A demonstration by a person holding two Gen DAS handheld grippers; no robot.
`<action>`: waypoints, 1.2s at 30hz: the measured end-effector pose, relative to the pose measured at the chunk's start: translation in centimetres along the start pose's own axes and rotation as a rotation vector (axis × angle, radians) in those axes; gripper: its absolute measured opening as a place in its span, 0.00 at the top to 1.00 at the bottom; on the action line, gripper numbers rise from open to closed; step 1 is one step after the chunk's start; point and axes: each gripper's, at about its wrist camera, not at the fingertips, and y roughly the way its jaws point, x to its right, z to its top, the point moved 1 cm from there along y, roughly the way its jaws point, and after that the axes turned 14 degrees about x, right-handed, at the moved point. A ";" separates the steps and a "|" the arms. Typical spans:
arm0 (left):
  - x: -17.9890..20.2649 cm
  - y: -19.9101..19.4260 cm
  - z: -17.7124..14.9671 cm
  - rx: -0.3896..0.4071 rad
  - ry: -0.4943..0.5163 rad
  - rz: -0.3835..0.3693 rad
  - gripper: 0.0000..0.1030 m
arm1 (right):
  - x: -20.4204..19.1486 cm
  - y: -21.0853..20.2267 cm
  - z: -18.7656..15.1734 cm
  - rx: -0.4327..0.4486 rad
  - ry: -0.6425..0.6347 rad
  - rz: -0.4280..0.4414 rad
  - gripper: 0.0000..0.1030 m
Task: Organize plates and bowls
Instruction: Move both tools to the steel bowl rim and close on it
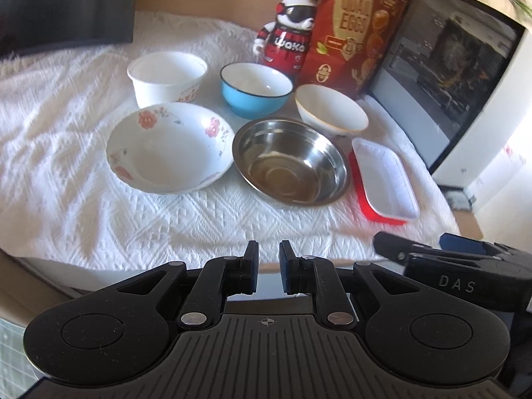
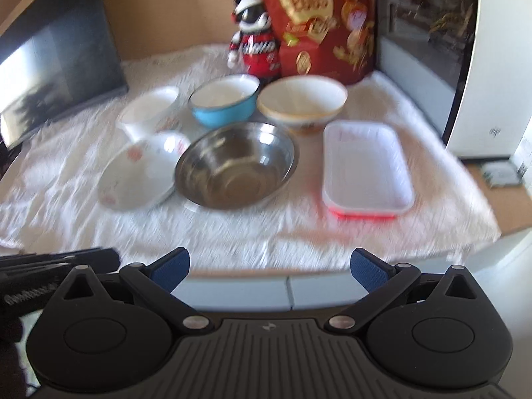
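On a white cloth [image 1: 66,133] stand a flowered bowl [image 1: 169,148], a steel bowl [image 1: 291,161], a white cup-bowl [image 1: 166,78], a blue bowl [image 1: 256,88], a white gold-rimmed bowl [image 1: 331,109] and a white tray on a red one [image 1: 384,178]. The right wrist view shows the steel bowl [image 2: 236,164], the tray [image 2: 365,168], the blue bowl [image 2: 224,103] and the flowered bowl [image 2: 143,173]. My left gripper [image 1: 268,271] is nearly shut and empty, at the cloth's near edge. My right gripper [image 2: 270,267] is open and empty, also at the near edge; it shows in the left wrist view [image 1: 432,256].
A panda figure [image 1: 289,26] and a red quail-egg bag [image 1: 355,26] stand behind the bowls. A white appliance with a dark glass door [image 1: 465,76] is on the right. A dark screen [image 2: 56,76] leans at the left.
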 end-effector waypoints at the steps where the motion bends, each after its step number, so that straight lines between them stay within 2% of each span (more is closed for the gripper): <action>1: -0.4 0.7 0.3 -0.012 -0.015 0.002 0.84 | 0.0 0.4 0.1 0.027 -0.012 -0.016 0.00; 4: -1.7 2.9 1.3 -0.060 -0.031 0.031 0.84 | 0.0 2.0 0.6 0.079 -0.040 -0.051 0.00; 7: -2.8 4.2 2.3 -0.054 -0.012 0.012 0.84 | 0.0 3.4 1.3 0.102 -0.017 -0.017 0.00; 11: -4.6 6.1 4.3 -0.019 -0.024 -0.109 0.84 | -0.4 5.8 2.3 0.084 0.052 0.029 0.00; 14: -6.2 8.2 6.3 -0.032 -0.052 -0.203 0.84 | -1.2 7.7 2.5 0.041 0.102 0.049 0.00; 16: -7.0 9.5 7.5 -0.036 -0.031 -0.226 0.84 | -1.9 9.1 2.5 0.013 0.122 0.034 0.00; 19: -7.5 11.5 9.4 -0.042 0.043 -0.242 0.84 | -2.3 10.7 2.2 -0.029 0.167 -0.002 0.09; 23: -7.1 14.2 11.6 -0.033 0.144 -0.364 0.83 | -2.4 11.9 1.5 -0.067 0.244 -0.089 0.10; 25: -6.8 15.9 12.4 -0.045 0.161 -0.390 0.83 | -2.2 11.8 1.2 -0.068 0.278 -0.117 0.15; 30: -5.4 20.0 13.5 -0.096 0.183 -0.429 0.83 | -1.8 12.4 0.9 -0.112 0.324 -0.171 0.45; 32: -4.8 21.4 13.3 -0.121 0.209 -0.439 0.83 | -1.6 12.9 1.0 -0.117 0.331 -0.168 0.46; 36: -4.0 23.3 12.5 -0.172 0.258 -0.406 0.83 | -1.1 14.4 1.2 -0.137 0.345 -0.140 0.52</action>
